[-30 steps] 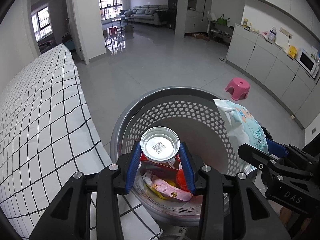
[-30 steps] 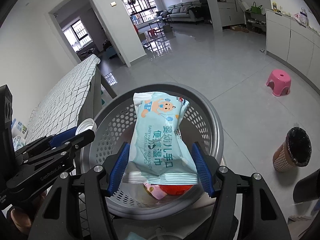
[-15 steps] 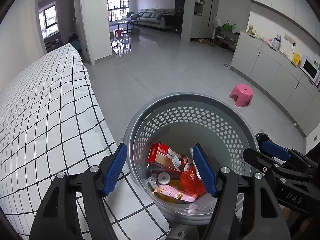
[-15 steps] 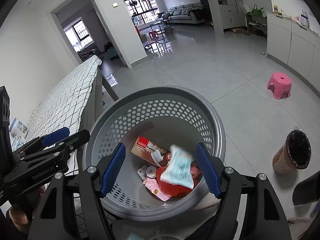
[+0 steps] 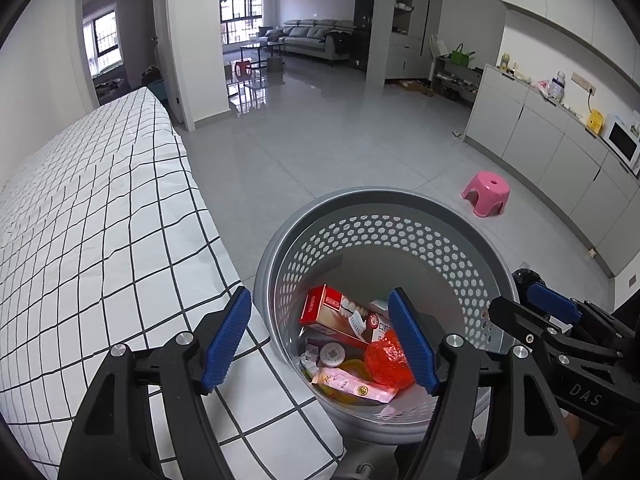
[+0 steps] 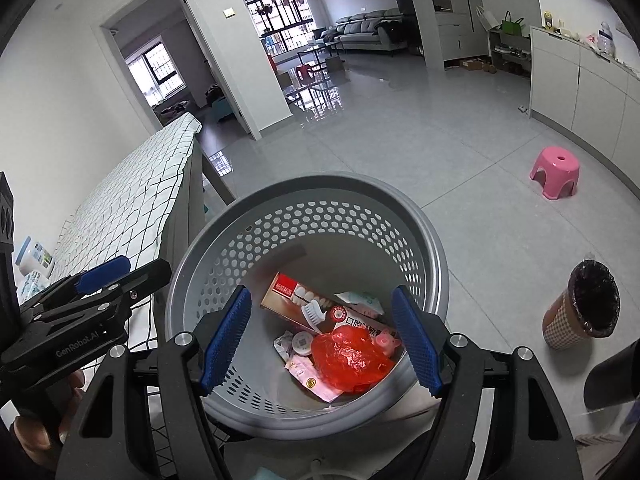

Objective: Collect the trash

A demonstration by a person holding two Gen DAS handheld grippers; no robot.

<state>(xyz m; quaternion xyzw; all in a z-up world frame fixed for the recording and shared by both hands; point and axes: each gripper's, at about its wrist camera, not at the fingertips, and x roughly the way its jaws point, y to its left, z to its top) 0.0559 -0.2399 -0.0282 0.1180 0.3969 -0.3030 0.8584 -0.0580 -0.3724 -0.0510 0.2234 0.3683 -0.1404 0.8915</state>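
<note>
Lying at the bottom of the grey perforated basket (image 6: 320, 216), the red toothpaste box (image 6: 308, 300), red crumpled bag (image 6: 348, 356) and wrappers sit below both tilted-down grippers; left gripper (image 5: 318, 344) still widening, right gripper (image 6: 320, 344) wide, both empty

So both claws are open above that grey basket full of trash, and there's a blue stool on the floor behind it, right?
Not quite: the stool is pink, not blue, as the right wrist view shows. The rest holds: the left claw and the right claw are open with nothing between their pads, above the grey basket, which holds trash such as a red toothpaste box.
</note>
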